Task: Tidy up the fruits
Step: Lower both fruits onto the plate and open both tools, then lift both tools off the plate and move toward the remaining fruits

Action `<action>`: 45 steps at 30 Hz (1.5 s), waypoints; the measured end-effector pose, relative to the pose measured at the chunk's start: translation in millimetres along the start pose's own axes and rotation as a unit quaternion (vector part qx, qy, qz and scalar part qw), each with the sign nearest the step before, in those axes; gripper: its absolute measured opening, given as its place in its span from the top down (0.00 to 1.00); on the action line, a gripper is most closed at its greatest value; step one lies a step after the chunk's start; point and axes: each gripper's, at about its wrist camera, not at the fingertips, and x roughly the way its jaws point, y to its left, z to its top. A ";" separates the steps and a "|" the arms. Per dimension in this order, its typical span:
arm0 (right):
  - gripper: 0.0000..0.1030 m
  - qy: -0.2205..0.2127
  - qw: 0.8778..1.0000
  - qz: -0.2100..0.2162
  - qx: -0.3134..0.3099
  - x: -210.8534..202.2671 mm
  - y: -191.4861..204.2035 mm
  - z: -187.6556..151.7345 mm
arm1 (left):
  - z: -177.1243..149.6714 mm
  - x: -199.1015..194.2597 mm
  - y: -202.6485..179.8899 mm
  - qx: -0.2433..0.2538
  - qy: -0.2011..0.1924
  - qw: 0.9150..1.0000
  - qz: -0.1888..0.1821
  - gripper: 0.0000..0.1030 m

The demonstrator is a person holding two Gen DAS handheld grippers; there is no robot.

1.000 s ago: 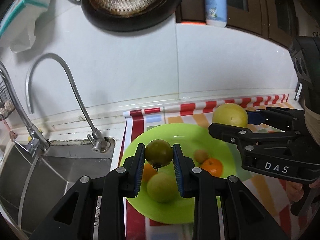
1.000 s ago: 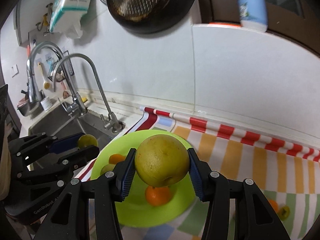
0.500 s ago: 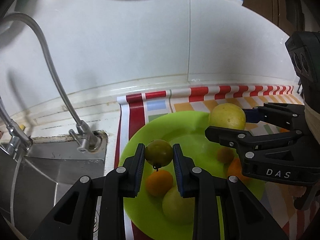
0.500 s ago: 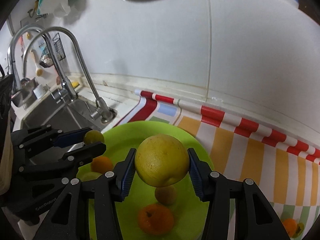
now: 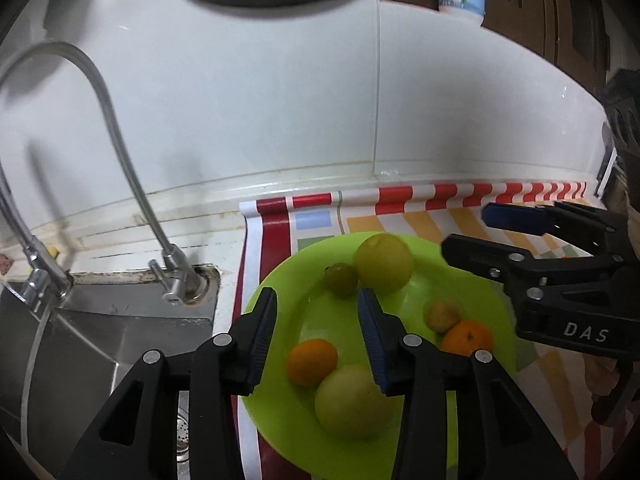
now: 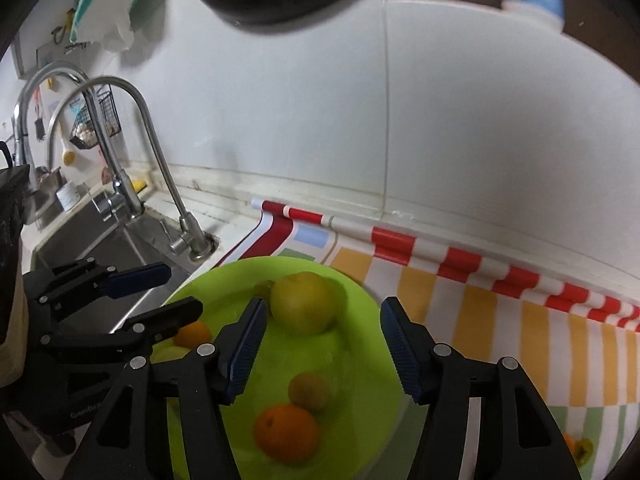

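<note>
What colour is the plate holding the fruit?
Bright lime green plate, clearest in the left wrist view.

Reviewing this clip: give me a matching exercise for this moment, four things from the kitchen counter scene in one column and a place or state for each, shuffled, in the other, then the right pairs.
Things:
1. large yellow fruit
2. small dark green fruit
3. left gripper
4. tap

Places or states:
A. fixed at the corner of the sink
B. jaws apart and empty, having just been opening
C. on the green plate, toward the wall side, the biggest piece there
D. on the plate, touching the large yellow fruit on its sink side

Pairs: 1-C, 2-D, 3-B, 4-A
</note>
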 end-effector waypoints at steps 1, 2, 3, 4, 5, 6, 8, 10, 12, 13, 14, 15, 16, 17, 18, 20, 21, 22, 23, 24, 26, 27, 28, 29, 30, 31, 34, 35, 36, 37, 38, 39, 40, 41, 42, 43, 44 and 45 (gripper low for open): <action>0.42 -0.003 1.000 -0.003 0.000 -5.4 -0.2 -0.7 | 0.0 -5.1 -1.0 -0.002 -0.004 1.000 0.004 0.56; 0.42 -0.008 1.000 -0.007 0.000 -13.3 0.1 -2.1 | -0.4 -11.0 -2.2 -0.004 -0.008 1.000 0.008 0.55; 0.42 -0.011 1.000 -0.010 0.000 -17.6 0.3 -3.0 | -1.1 -18.5 -4.0 -0.007 -0.014 1.000 0.013 0.54; 0.42 -0.014 1.000 -0.013 0.001 -24.3 0.5 -4.1 | -1.7 -23.6 -5.9 -0.009 -0.016 1.000 0.012 0.54; 0.42 -0.016 1.000 -0.014 0.003 -30.6 0.4 -5.2 | -2.1 -29.0 -7.3 -0.012 -0.018 1.000 0.012 0.54; 0.42 -0.018 1.000 -0.015 0.007 -35.4 -0.2 -6.4 | -3.0 -35.8 -9.6 -0.015 -0.022 1.000 0.013 0.52; 0.41 -0.021 1.000 -0.014 0.016 -46.0 -1.4 -9.5 | -4.5 -45.9 -13.1 -0.017 -0.027 0.999 0.015 0.51; 0.38 -0.024 0.999 -0.017 0.021 -57.0 -1.9 -13.0 | -6.9 -58.6 -17.2 -0.020 -0.036 0.999 0.018 0.47; 0.38 -0.028 0.999 -0.021 0.022 -68.1 -1.6 -17.0 | -7.9 -67.8 -21.3 -0.020 -0.046 0.998 0.026 0.43; 0.38 -0.028 0.999 -0.021 0.021 -72.6 -1.7 -19.3 | -8.6 -73.3 -23.7 -0.020 -0.049 0.998 0.030 0.43; 0.38 -0.028 0.999 -0.023 0.021 -77.9 -1.7 -21.3 | -9.2 -77.8 -24.9 -0.022 -0.051 0.998 0.030 0.43; 0.38 -0.029 0.999 -0.025 0.021 -84.0 -1.8 -23.3 | -10.1 -83.3 -26.6 -0.026 -0.055 0.998 0.029 0.43; 0.38 -0.031 0.999 -0.026 0.021 -89.2 -2.0 -24.7 | -10.8 -87.9 -28.5 -0.028 -0.057 0.998 0.029 0.42; 0.38 -0.033 0.999 -0.028 0.022 -95.2 -2.2 -26.5 | -11.2 -90.9 -30.3 -0.029 -0.059 0.997 0.029 0.42; 0.38 -0.036 0.999 -0.032 0.022 -101.2 -2.5 -28.3 | -12.0 -94.4 -33.0 -0.028 -0.060 0.997 0.028 0.41; 0.38 -0.041 0.998 -0.036 0.024 -113.5 -3.6 -32.6 | -14.0 -102.2 -39.1 -0.027 -0.063 0.997 0.027 0.41; 0.38 -0.043 0.998 -0.038 0.025 -118.0 -3.8 -34.1 | -15.4 -106.2 -42.6 -0.027 -0.065 0.997 0.026 0.41; 0.38 -0.046 0.998 -0.039 0.027 -122.5 -4.1 -36.2 | -16.6 -108.6 -45.0 -0.027 -0.065 0.997 0.026 0.39; 0.38 -0.049 0.997 -0.042 0.029 -128.4 -4.7 -38.8 | -18.0 -112.6 -47.9 -0.028 -0.066 0.997 0.025 0.37; 0.37 -0.052 0.997 -0.045 0.032 -133.3 -5.7 -41.2 | -19.5 -116.3 -50.7 -0.029 -0.070 0.997 0.023 0.36; 0.33 -0.058 0.996 -0.052 0.038 -142.3 -8.3 -46.3 | -21.7 -121.9 -56.0 -0.028 -0.074 0.997 0.020 0.35; 0.33 -0.061 0.996 -0.056 0.041 -147.6 -9.5 -49.2 | -22.9 -125.7 -59.7 -0.027 -0.076 0.997 0.020 0.33; 0.33 -0.063 0.995 -0.059 0.043 -151.7 -10.7 -51.4 | -23.7 -128.5 -62.9 -0.025 -0.079 0.996 0.019 0.31; 0.33 -0.065 0.995 -0.063 0.045 -157.4 -12.0 -54.8 | -24.5 -130.9 -66.0 -0.024 -0.082 0.996 0.020 0.29; 0.33 -0.066 0.995 -0.065 0.046 -161.1 -13.2 -57.2 | -25.4 -134.2 -70.2 -0.023 -0.086 0.996 0.020 0.29; 0.33 -0.068 0.994 -0.068 0.049 -164.6 -15.0 -59.7 | -25.9 -136.5 -73.5 -0.021 -0.089 0.996 0.019 0.27; 0.33 -0.073 0.993 -0.079 0.057 -177.3 -20.8 -67.9 | -27.3 -143.7 -86.6 -0.016 -0.098 0.995 0.013 0.22; 0.33 -0.075 0.992 -0.084 0.059 -182.0 -23.5 -71.0 | -27.5 -144.9 -90.6 -0.013 -0.100 0.995 0.011 0.22; 0.33 -0.076 0.991 -0.088 0.061 -186.1 -26.2 -73.7 | -27.6 -146.7 -96.5 -0.010 -0.102 0.995 0.008 0.22; 0.33 -0.076 0.991 -0.090 0.063 -189.8 -29.1 -76.0 | -27.6 -147.8 -100.0 -0.008 -0.103 0.995 0.006 0.21; 0.33 -0.076 0.991 -0.094 0.065 -194.3 -32.8 -79.0 | -27.8 -149.0 -104.5 -0.006 -0.104 0.995 0.003 0.21; 0.33 -0.077 0.990 -0.097 0.066 -197.5 -35.8 -81.1 | -28.0 -150.5 -110.1 -0.003 -0.107 0.994 0.001 0.21; 0.33 -0.077 0.990 -0.100 0.067 -200.5 -38.2 -83.4 | -28.3 -151.5 -114.4 -0.001 -0.108 0.994 0.001 0.21; 0.33 -0.078 0.989 -0.104 0.068 -203.9 -40.9 -85.8 | -28.5 -152.4 -118.7 0.001 -0.110 0.994 0.001 0.21; 0.33 -0.079 0.989 -0.108 0.068 -208.2 -43.7 -88.4 | -28.8 -153.4 -124.1 0.004 -0.112 0.994 0.000 0.21; 0.33 -0.080 0.988 -0.114 0.068 -212.2 -46.6 -90.9 | -29.1 -154.1 -127.7 0.005 -0.113 0.994 0.000 0.21; 0.33 -0.081 0.987 -0.118 0.068 -215.7 -49.2 -93.3 | -29.2 -154.6 -131.6 0.006 -0.114 0.993 -0.001 0.21; 0.33 -0.082 0.987 -0.123 0.067 -219.4 -51.6 -95.8 | -30.1 -155.1 -137.0 0.008 -0.115 0.993 -0.002 0.21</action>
